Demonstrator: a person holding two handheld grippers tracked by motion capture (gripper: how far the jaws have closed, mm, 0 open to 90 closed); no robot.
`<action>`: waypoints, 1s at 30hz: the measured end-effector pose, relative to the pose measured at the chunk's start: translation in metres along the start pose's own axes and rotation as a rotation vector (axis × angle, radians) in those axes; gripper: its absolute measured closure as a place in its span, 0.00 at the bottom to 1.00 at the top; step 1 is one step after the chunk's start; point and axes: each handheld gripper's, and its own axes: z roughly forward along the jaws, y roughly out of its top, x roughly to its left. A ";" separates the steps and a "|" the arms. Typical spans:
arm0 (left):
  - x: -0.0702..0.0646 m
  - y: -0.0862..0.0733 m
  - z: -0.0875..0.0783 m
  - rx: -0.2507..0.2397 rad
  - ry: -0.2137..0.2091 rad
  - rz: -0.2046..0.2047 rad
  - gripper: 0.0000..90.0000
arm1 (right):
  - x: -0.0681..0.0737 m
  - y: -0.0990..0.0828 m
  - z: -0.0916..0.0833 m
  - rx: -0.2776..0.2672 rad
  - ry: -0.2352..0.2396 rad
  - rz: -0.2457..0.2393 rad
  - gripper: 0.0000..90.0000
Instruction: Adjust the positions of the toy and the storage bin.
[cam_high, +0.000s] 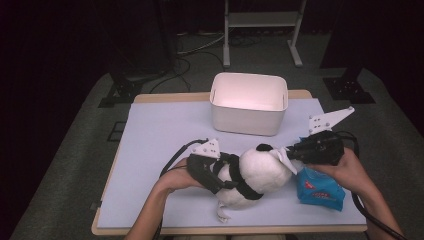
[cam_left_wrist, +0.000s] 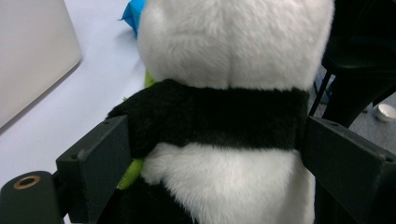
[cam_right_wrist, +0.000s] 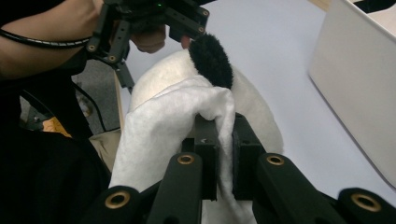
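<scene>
The plush panda (cam_high: 255, 172), white with a black band, lies on its side at six o'clock of the table, and a white cloth (cam_high: 286, 159) covers its head at its three o'clock.

The desk's (cam_high: 150, 130) left half lies open for passing. The white bin (cam_high: 248, 105) blocks the far edge, the panda (cam_high: 257, 175) and blue packet (cam_high: 320, 187) crowd the near-right corner.

Two forearms reach in from the near edge. The left gripper (cam_high: 227, 172) has its jaws spread wide apart. The right gripper (cam_high: 286, 154) is angled leftward, jaws pinched nearly together.
</scene>
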 end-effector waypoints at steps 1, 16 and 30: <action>0.000 0.000 0.000 0.001 0.001 0.002 0.09 | -0.001 -0.001 0.000 0.000 -0.008 -0.001 0.92; -0.006 0.013 -0.001 0.018 -0.013 0.055 0.46 | -0.002 -0.010 -0.001 0.000 0.002 0.018 0.93; -0.003 -0.003 0.005 0.041 -0.007 0.017 0.29 | -0.006 -0.019 -0.003 0.018 -0.014 0.043 0.93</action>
